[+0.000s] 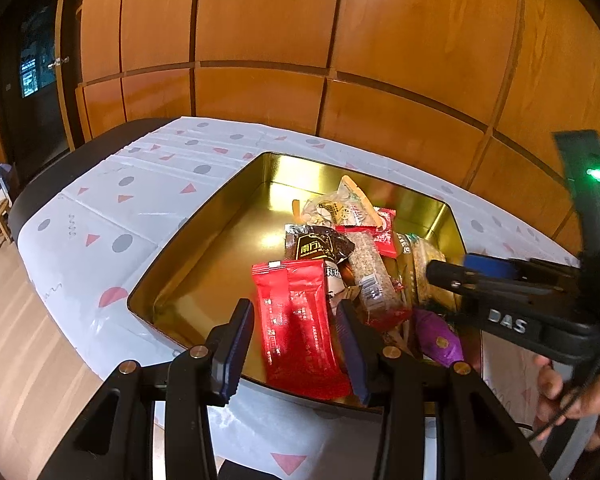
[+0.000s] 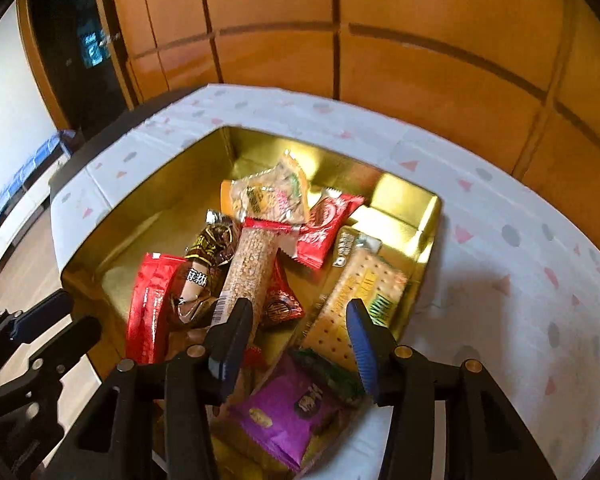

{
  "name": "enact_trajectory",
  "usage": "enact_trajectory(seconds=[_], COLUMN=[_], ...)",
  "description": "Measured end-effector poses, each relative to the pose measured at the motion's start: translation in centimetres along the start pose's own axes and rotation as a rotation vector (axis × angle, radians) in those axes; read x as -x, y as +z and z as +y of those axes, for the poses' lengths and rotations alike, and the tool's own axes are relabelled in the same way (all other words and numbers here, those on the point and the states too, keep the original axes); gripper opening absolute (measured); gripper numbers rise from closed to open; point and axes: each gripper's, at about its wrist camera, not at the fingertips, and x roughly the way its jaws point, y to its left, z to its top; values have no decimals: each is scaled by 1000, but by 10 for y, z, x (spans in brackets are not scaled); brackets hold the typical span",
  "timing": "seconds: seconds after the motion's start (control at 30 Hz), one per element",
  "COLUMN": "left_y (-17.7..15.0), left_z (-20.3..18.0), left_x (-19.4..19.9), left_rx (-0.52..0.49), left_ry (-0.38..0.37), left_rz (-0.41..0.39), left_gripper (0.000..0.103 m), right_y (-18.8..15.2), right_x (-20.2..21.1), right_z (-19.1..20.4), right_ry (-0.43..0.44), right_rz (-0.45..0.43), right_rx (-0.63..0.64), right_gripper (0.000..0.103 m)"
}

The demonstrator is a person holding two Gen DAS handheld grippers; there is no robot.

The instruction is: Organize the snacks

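Gold-lined tin (image 1: 220, 240) sits on the patterned cloth over the surface (image 1: 112, 200), holding a heap of snack packets. Left gripper (image 1: 296, 344) over the tin's near rim, fingers parted, a red packet (image 1: 296, 320) between them; contact unclear. Right gripper (image 2: 300, 344) over the tin's near right corner, fingers released, above a purple packet (image 2: 288, 416) and a cracker pack (image 2: 352, 300).

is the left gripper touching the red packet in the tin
Cannot tell. In the left wrist view the red packet lies between the left gripper fingers, with gold tin showing beside one pad; the other overlaps it.
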Motion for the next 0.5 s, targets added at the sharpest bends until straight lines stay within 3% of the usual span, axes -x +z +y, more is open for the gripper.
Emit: enact_trajectory(seconds=[0.4,0.5], left_y=[-5,-9], left_z=[-22,-29], left_x=[15,21], left_rx=[-48,-56], left_ry=[33,47], left_rz=[-43,-52], left_gripper=[44,44], right_y=[-56,-68], right_x=[63,74], right_z=[-28,-26], right_ry=[-108,-149], right_rz=[-117,-163], right_rx=[-113,-119], right_gripper=[58,64])
